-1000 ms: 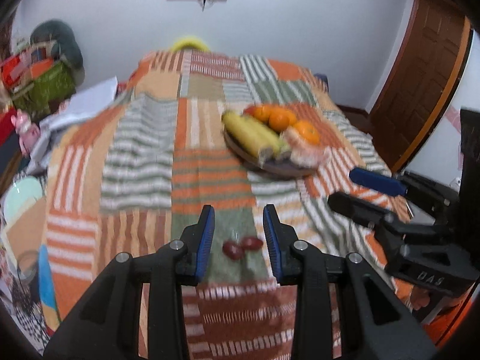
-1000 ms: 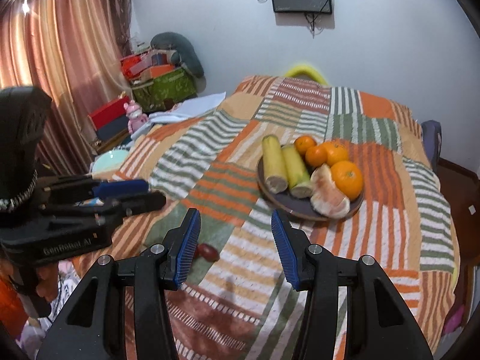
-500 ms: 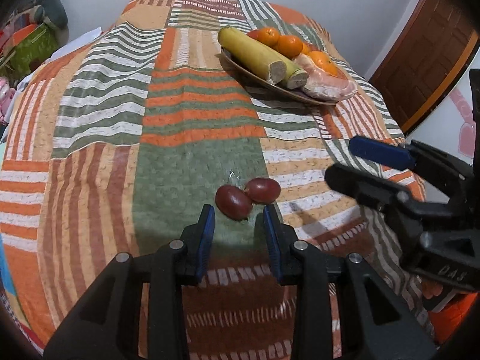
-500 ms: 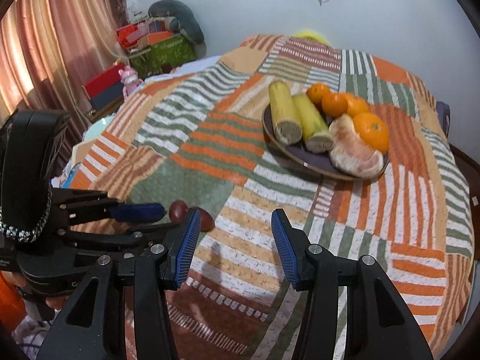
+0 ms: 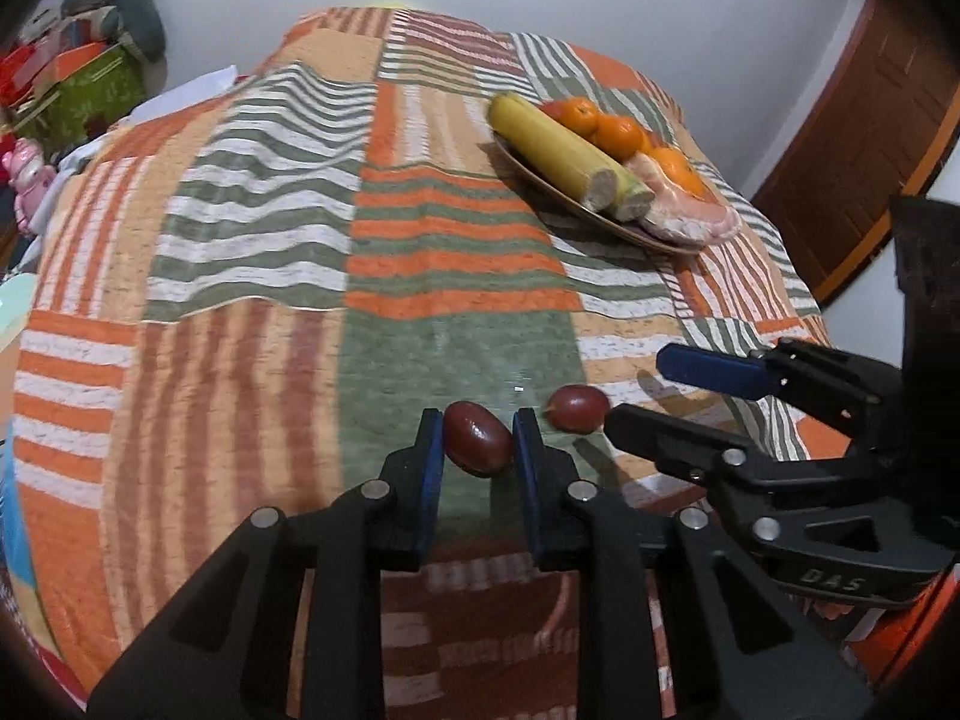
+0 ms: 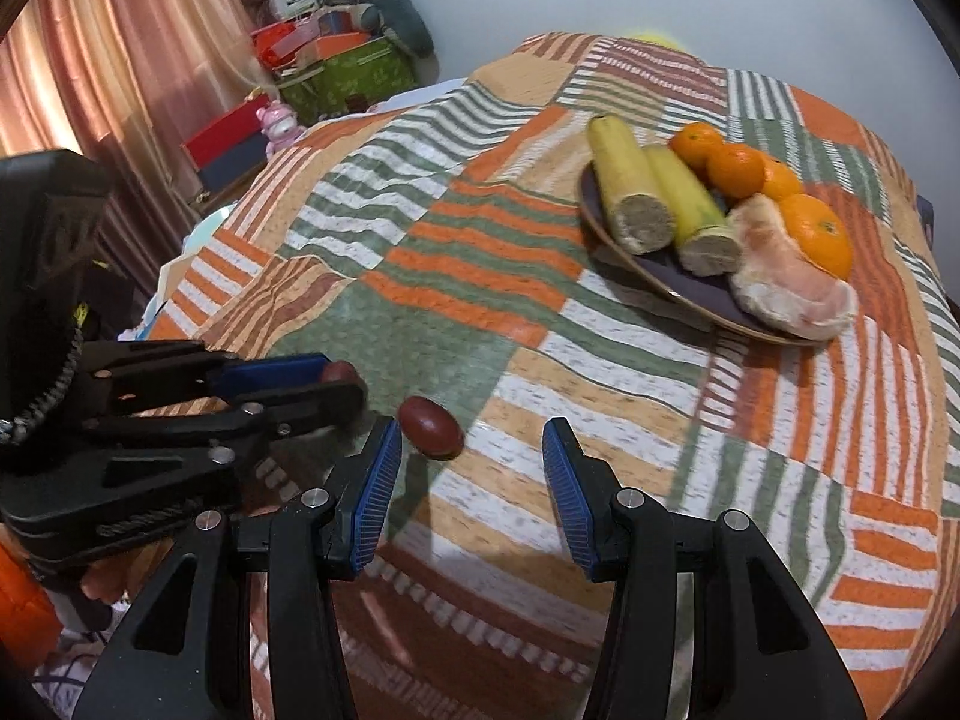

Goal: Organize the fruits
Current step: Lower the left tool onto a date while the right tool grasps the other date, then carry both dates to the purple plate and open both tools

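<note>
Left claw [image 5: 478,443] gripping one of two red fruits [image 5: 477,445], apparently four oranges [image 6: 735,170]

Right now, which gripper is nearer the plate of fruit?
Right. The right gripper is open with the plate ahead; the left gripper, farther back, is clamped on a dark red fruit.

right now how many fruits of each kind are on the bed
dark red fruits: 2
oranges: 4
banana pieces: 2
peeled citrus: 1
total: 9
</note>
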### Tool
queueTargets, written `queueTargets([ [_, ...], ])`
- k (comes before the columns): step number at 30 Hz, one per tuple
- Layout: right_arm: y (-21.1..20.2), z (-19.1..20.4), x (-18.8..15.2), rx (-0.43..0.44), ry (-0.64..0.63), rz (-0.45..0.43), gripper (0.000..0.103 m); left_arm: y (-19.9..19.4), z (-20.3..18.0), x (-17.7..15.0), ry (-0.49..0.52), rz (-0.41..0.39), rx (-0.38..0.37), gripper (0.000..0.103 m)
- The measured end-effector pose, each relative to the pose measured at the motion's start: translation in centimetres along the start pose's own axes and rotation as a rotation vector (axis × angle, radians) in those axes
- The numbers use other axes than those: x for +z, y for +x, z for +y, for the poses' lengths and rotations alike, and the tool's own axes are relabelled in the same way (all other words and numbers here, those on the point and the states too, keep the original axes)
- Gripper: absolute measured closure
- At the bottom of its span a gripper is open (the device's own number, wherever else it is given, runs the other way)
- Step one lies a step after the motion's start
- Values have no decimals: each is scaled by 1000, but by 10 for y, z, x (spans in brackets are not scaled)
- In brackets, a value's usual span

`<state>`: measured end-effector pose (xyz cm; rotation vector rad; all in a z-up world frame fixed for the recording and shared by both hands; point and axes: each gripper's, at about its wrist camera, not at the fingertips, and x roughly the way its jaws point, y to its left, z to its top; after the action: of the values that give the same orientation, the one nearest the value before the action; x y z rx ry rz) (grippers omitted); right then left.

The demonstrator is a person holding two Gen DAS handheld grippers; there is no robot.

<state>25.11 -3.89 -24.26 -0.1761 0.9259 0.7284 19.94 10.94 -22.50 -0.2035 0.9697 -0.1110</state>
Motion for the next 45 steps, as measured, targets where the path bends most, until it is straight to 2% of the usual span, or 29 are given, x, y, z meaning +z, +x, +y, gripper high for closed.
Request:
queueTargets([
  [3, 7, 5, 2, 21, -7, 15, 60, -9, 9, -1, -21, -15, 2, 80],
  [6, 19, 11, 3, 41, -15, 50, 66, -14, 12, -3, -17, -17, -4, 80],
  [10, 25, 14, 1, 0, -29, 58, 81, -14, 9, -5, -10, -13, 1, 80],
  [18, 1, 3, 6, 11, 0, 3, 82, -16, -4, 0, -2, -19, -2, 80],
  [33, -72, -54, 22, -116, 70, -190, 81, -28, -50, 39, 64, -106, -31, 80],
  [40, -87, -77, 29, -170, 97, -242, 81, -18, -61, 59, 71, -123, -51, 80],
  [45, -85, -92, 32, -174, 119, -248, 81, -6, -70, 76, 82, -127, -64, 80],
])
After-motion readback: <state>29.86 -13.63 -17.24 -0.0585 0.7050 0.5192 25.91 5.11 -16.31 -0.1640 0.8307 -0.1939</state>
